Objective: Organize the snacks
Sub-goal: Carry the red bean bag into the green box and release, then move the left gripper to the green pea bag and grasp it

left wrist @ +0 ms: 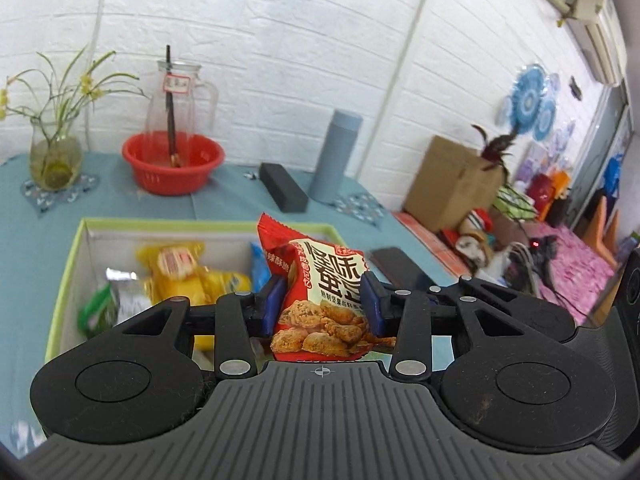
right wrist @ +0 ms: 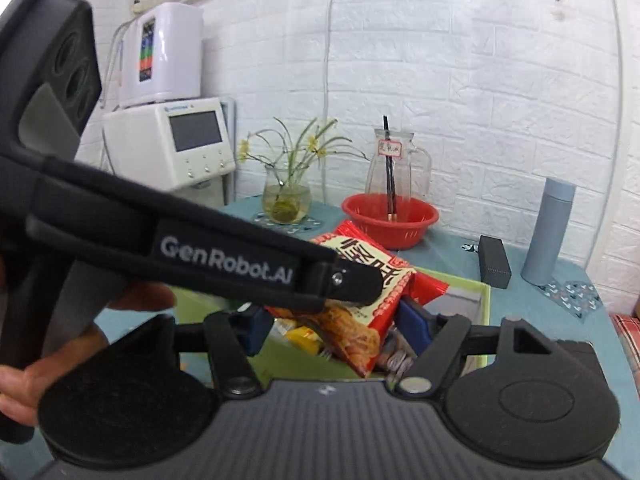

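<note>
My left gripper point(left wrist: 324, 304) is shut on a red snack packet point(left wrist: 320, 300) printed with fried pieces and holds it above the right side of a green-rimmed box point(left wrist: 200, 222). Inside the box lie a yellow packet point(left wrist: 188, 272), a green and silver packet point(left wrist: 108, 300) and a blue packet point(left wrist: 258, 268). In the right wrist view the left gripper's body point(right wrist: 224, 264) crosses in front, carrying the red packet point(right wrist: 372, 280) over the box point(right wrist: 486, 300). My right gripper point(right wrist: 334, 328) is open and empty, its blue pads either side of the box contents.
On the teal tablecloth stand a red basin point(left wrist: 172, 160) with a glass pitcher point(left wrist: 176, 96), a flower vase point(left wrist: 54, 152), a grey flask point(left wrist: 336, 156), a black case point(left wrist: 282, 186) and a black phone point(left wrist: 394, 260). White appliances point(right wrist: 172, 140) stand at the left; a cardboard box point(left wrist: 452, 184) at the right.
</note>
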The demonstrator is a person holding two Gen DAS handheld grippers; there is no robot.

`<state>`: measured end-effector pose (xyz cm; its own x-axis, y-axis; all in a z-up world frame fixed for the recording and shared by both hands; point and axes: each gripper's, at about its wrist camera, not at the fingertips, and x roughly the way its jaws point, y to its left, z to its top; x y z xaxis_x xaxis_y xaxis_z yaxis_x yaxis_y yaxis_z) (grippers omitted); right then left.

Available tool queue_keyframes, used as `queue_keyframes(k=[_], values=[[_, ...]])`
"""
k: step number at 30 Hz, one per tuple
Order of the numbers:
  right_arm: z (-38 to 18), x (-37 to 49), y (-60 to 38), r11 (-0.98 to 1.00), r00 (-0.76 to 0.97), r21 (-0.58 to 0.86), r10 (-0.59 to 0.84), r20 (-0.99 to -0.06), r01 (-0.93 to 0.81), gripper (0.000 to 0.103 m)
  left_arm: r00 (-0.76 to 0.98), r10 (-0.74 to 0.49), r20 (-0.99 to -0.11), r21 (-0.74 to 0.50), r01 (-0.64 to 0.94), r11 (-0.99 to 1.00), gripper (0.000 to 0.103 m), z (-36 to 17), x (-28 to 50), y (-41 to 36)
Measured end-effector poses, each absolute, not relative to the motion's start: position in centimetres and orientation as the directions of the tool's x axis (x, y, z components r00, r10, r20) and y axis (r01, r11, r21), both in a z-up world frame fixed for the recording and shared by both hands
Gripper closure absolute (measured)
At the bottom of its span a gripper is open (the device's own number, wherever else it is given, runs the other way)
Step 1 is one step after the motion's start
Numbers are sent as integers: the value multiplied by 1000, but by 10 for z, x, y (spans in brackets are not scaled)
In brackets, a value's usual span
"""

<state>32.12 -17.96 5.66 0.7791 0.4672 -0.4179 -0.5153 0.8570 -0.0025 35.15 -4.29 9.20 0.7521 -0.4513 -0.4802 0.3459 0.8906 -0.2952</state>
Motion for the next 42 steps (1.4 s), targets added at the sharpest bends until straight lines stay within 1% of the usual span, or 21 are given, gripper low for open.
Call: queue_keyframes(k=[4,6,7,8,9,11,13,15,16,17,19,22,25,29,33,35,37,39,42], values=[[33,371,-172,854,748,18,465,-474,-519,28,734,-431,-524,-306,310,900,83,63,402,-38],[18,387,-167,853,732,15,456,-506,-521,28,721,-418,-553,-292,302,907,79,45,418,-39],[11,393,-165,851,723,14,454,-521,-524,25,715,-401,-572,-277,292,916,73,36,423,-39],[6,396,-165,851,718,24,458,-525,-525,22,714,-399,-575,-274,292,916,69,31,426,-39],[4,397,-167,854,717,40,460,-524,-518,19,720,-406,-563,-278,298,913,68,29,425,-37],[6,396,-168,863,732,30,446,-516,-505,8,724,-420,-547,-293,304,906,53,35,419,-34],[16,386,-172,865,746,24,447,-494,-502,8,745,-415,-522,-284,307,908,48,49,406,-32],[32,367,-178,863,767,20,459,-448,-504,8,772,-412,-483,-260,323,910,48,66,386,-30],[41,354,-181,864,781,11,460,-423,-503,5,786,-415,-458,-254,331,909,45,76,371,-28],[49,339,-182,864,791,2,462,-401,-504,1,797,-421,-433,-254,340,906,41,86,358,-25],[62,307,-184,858,802,-23,471,-367,-514,1,813,-435,-388,-252,361,898,35,103,330,-20],[68,259,-184,845,801,-40,488,-347,-533,1,826,-455,-334,-246,389,888,33,119,282,-11],[59,218,-180,824,772,-16,523,-362,-566,1,818,-475,-324,-265,404,876,33,118,241,-2],[27,173,-171,793,698,75,573,-430,-605,1,810,-454,-371,-293,362,885,32,90,196,15],[-10,153,-151,760,614,148,609,-503,-632,1,790,-374,-486,-334,228,915,32,41,164,39],[-23,149,-139,752,588,154,610,-531,-641,1,760,-354,-544,-384,150,911,40,17,152,56],[-29,148,-127,743,575,137,607,-548,-655,1,742,-364,-563,-454,90,886,42,1,138,73],[-31,149,-114,726,555,123,612,-564,-676,1,738,-372,-562,-500,54,864,41,-7,126,88],[-36,155,-95,711,530,104,605,-595,-695,1,751,-326,-575,-483,11,876,41,-8,118,98]])
